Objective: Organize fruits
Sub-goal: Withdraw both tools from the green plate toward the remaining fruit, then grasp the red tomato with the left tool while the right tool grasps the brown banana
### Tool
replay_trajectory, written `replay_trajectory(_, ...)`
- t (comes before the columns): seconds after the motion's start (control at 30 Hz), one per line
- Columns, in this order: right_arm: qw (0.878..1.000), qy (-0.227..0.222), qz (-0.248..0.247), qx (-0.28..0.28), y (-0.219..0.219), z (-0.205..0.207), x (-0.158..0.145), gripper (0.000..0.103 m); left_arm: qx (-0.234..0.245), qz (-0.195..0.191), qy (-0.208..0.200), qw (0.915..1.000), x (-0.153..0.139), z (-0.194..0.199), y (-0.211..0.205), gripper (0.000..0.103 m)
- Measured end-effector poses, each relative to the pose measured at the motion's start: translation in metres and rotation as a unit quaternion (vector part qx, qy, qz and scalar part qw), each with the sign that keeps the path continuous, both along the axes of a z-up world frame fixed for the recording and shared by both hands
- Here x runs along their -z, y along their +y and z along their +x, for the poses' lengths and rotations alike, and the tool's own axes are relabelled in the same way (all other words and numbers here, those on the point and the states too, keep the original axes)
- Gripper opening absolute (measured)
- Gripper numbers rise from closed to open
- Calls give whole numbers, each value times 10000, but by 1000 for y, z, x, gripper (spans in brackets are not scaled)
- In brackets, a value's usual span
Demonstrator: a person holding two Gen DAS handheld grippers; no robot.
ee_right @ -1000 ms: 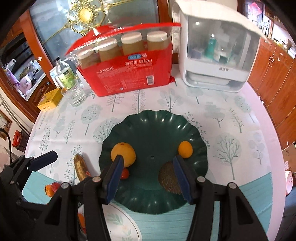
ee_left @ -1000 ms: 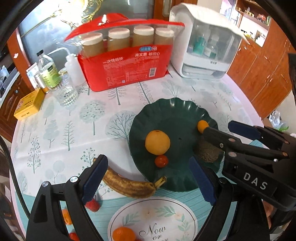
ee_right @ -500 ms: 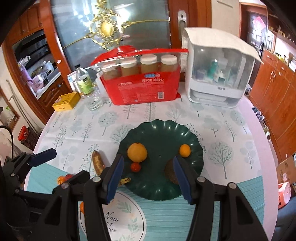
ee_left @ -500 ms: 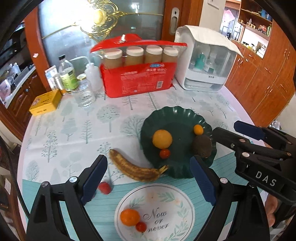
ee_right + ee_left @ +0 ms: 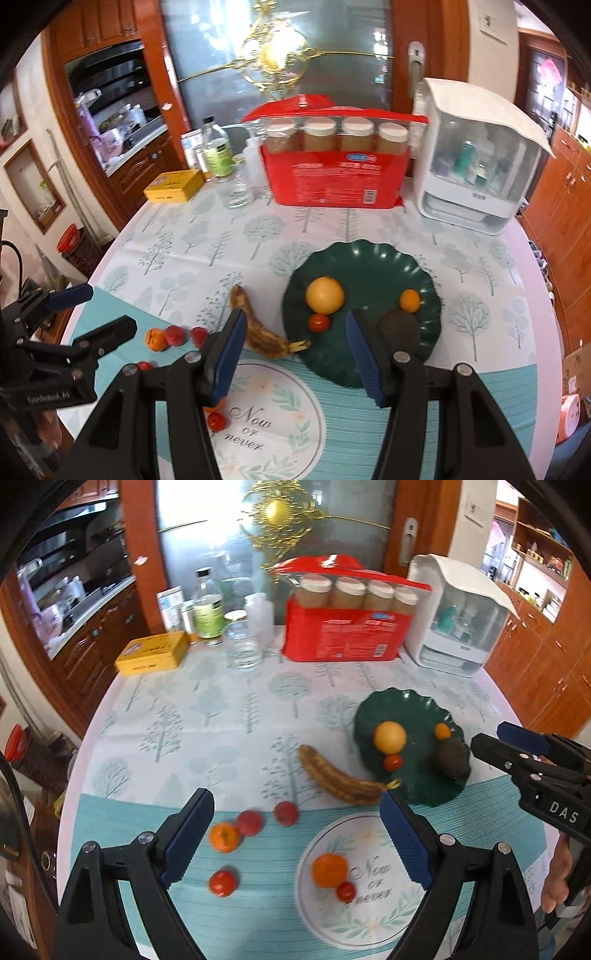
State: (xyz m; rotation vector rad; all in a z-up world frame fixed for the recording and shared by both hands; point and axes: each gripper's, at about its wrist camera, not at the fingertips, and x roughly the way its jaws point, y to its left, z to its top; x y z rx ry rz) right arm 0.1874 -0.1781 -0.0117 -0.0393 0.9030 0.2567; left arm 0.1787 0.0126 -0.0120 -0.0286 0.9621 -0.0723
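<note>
Since both grippers hang empty above the table (image 5: 229, 709), the next job is probably to pick a loose fruit. The left gripper (image 5: 295, 834) has its jaws spread wide; the right gripper (image 5: 295, 354) has its jaws partly apart, holding nothing. The dark green wavy plate (image 5: 402, 709) already holds a round yellow-orange fruit (image 5: 389, 737). The long brown spotted banana (image 5: 343, 779) lies just beside the plate. Come down over its middle and squeeze gently, because it looks soft.
</note>
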Motion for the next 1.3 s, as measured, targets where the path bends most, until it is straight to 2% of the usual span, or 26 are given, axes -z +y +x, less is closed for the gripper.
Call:
replay_trajectory(0.27, 9988, -51, -60, -473, 35, -4, 0, 56, -319, 5, 44, 9995, 10, -17, 43, 91)
replay_trajectory(0.47, 9976, 53, -191, -658, 54, 7, 13, 56, -633, -16, 302, 9975, 41, -21, 73, 91)
replay_trajectory(0.83, 9933, 623, -485, -849, 83, 48, 75, 56, -790, 25, 1041, 9914, 125, -29, 96, 91)
replay_trajectory(1.1, 9832, 1116, -948, -1090, 106, 75, 138, 56, -772, -90, 1246, 9892, 159, -27, 101, 87)
replay_trajectory(1.3, 9750, 1235, -1342, -1270, 113, 85, 164, 56, -763, -183, 1315, 9882, 174, -25, 102, 78)
